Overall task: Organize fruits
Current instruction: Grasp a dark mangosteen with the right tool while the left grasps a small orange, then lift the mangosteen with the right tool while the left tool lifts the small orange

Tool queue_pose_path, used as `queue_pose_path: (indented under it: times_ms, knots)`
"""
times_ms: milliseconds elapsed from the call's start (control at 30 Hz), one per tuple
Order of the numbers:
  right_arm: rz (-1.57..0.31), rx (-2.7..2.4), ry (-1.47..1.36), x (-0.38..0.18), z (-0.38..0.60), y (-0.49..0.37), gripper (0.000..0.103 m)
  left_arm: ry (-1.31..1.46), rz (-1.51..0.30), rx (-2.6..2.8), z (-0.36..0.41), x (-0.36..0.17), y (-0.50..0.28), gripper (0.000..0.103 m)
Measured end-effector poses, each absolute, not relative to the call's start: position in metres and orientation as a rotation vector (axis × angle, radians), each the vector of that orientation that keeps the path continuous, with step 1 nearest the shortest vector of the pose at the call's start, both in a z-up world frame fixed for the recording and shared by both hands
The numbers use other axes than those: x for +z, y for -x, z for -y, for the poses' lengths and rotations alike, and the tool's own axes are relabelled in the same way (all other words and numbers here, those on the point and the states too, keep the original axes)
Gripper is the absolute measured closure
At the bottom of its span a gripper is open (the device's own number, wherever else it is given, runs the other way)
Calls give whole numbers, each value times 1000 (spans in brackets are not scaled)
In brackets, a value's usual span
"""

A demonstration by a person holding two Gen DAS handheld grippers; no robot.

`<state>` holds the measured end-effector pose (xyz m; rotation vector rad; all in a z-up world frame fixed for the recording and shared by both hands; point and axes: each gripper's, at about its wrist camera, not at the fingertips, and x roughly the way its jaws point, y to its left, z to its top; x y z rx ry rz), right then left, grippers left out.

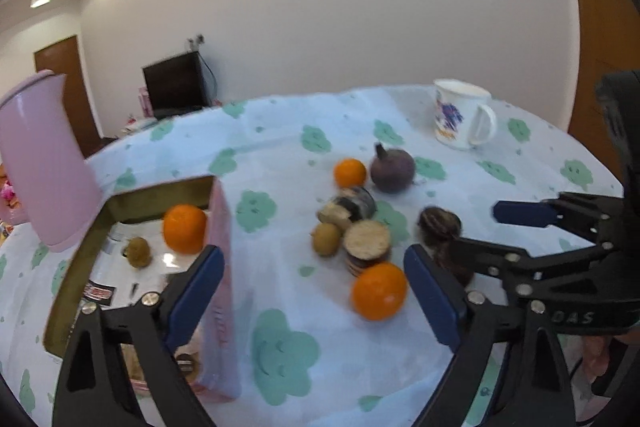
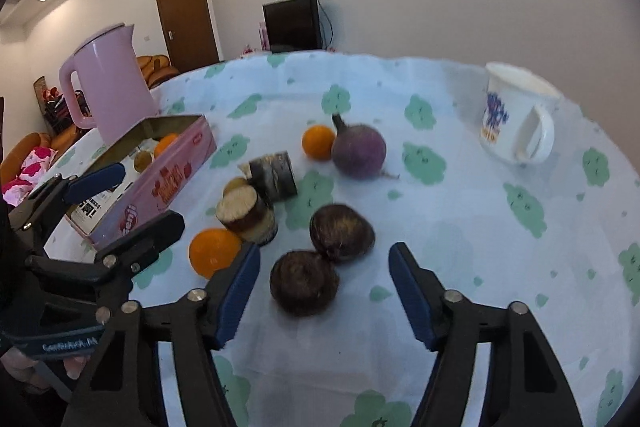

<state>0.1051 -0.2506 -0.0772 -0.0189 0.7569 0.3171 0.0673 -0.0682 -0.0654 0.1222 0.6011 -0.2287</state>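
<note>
1. We see the left gripper (image 1: 314, 291) with its blue-padded jaws spread wide above the cloud-print tablecloth (image 1: 280, 347), nothing between the pads.
2. Its left finger hangs over the right wall of the pink box (image 1: 222, 267), while its right finger stands just beside the nearest orange (image 1: 379, 291), which lies inside the gap, close to that pad but not pressed by it.
3. Inside the box we find another orange (image 1: 185, 229) and a small kiwi (image 1: 138, 251), apart from each other on the box floor.
4. Beyond the nearest orange lie a loose kiwi (image 1: 326, 238), two cut cane-like pieces (image 1: 366, 243), a far orange (image 1: 350, 173) and a purple round root (image 1: 392, 165), bunched in the middle of the table.
5. From the right wrist view, the right gripper (image 2: 324, 291) is at a middling spread, and its pads grip nothing.
6. A dark brown round fruit (image 2: 304, 283) sits between its fingers, nearer the left pad; we cannot tell whether it touches that pad. A second dark fruit (image 2: 342, 233) lies just beyond, touching the first.
7. The left gripper also shows at the left edge of this view, between the box and the near orange.
8. A pink kettle (image 2: 112, 83) stands behind the box, and a white mug (image 2: 516, 115) stands well apart at the far right of the table.
</note>
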Motion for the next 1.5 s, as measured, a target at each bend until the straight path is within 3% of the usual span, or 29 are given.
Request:
queue_pose_path:
  times_ms: [267, 433, 833, 1033, 1100, 1200, 1500]
  knots:
    - [-829, 364, -13, -94, 247, -112, 49, -128, -697, -289, 77, -77, -78, 39]
    - [-846, 375, -5, -96, 244, -114, 59, -115, -730, -329, 79, -80, -83, 40]
    - [-861, 321, -11, -99, 249, -117, 62, -124, -724, -361, 83, -79, -81, 40]
    - [-865, 306, -35, -99, 255, -119, 62, -162, -805, -379, 92, -90, -90, 40]
    - [-864, 301, -14, -99, 251, -118, 62, -161, -827, -385, 93, -93, -93, 44]
    - [-863, 300, -3, -99, 250, -118, 62, -138, -846, -415, 91, -96, -95, 64]
    - [-812, 299, 28, -92, 246, -111, 62, -116, -797, -392, 85, -89, -90, 65]
